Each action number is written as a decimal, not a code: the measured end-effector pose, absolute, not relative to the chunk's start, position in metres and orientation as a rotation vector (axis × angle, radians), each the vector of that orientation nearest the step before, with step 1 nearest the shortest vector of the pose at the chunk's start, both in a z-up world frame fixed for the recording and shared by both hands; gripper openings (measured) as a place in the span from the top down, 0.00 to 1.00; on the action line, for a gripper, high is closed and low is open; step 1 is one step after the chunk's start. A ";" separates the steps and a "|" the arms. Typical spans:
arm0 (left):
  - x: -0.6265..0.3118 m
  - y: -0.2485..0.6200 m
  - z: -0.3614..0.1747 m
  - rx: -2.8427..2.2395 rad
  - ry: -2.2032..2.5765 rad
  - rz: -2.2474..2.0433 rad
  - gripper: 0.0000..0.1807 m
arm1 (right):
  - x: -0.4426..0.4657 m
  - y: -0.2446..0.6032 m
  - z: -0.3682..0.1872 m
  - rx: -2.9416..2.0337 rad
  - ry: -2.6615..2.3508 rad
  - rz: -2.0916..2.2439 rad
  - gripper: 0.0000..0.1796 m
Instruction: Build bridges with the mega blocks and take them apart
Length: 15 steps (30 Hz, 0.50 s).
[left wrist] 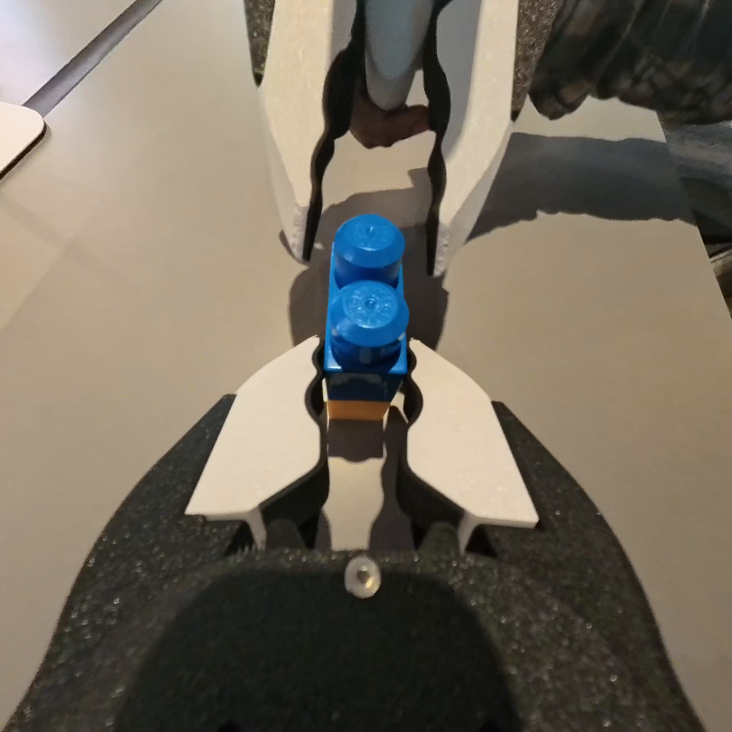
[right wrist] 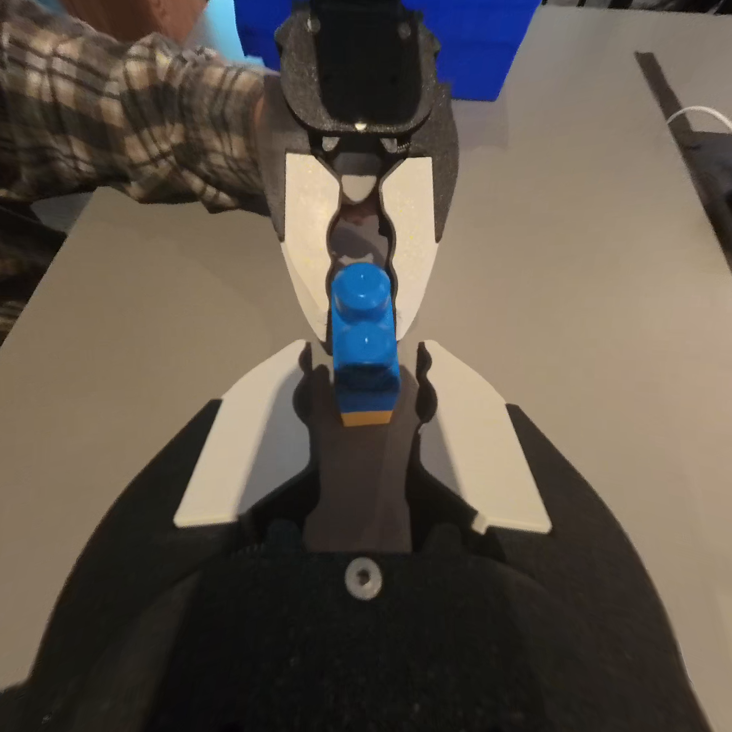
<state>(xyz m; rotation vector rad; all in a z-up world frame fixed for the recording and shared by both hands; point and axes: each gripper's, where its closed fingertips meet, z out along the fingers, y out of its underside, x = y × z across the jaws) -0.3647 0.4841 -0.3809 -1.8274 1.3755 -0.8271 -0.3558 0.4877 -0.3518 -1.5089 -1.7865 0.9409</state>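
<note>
A: Seeing a blue block (left wrist: 366,313) with two studs, seated on an orange block (left wrist: 356,408), both standing on the grey table (left wrist: 158,277). Left gripper (left wrist: 365,356) clamped on the near end of the blue block, pads pressed on both sides.

B: Agreed. Right gripper (right wrist: 363,356) spread apart, fingers on each side of the far end of the same stack but not touching (a clear gap on both sides in the right wrist view). Also visible from the left view, facing, as the right gripper (left wrist: 368,253) with tips just beside the far stud.

A: So, probably, pulling the blue block off the orange one, or pressing it down; cannot tell which.

B: For doing it well: lowering the right gripper to the orange block, closing squarely on its flat sides, then holding it down. Lifting the blue one straight up with the left, with a small rocking, not twisting. Keeping both grips below the studs, since round studs slip.

A: Risk, in my judgement: the whole stack rising together if the orange one is not held.

B: Any brand or writing to read?

A: None legible. Faint moulded marks on the stud tops, too small to read. Blue bin (right wrist: 475,47) behind and plaid sleeve (right wrist: 119,119) at the side, no labels visible.
</note>
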 end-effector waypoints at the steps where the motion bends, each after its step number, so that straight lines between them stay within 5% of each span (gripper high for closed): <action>1: -0.364 0.484 -0.381 -1.826 1.377 -0.826 0.80 | -0.358 0.487 -0.355 -1.523 -1.827 0.909 0.71; 4: -0.362 0.483 -0.381 -1.821 1.379 -0.844 0.79 | -0.361 0.485 -0.372 -1.576 -2.007 0.776 0.80; 8: -0.371 0.477 -0.364 -1.768 1.326 -0.955 0.71 | -0.361 0.487 -0.374 -1.610 -2.074 0.734 0.80; 15: -0.399 0.491 -0.328 -1.654 1.087 -1.013 0.66 | -0.281 0.514 -0.308 -1.636 -1.962 0.573 0.80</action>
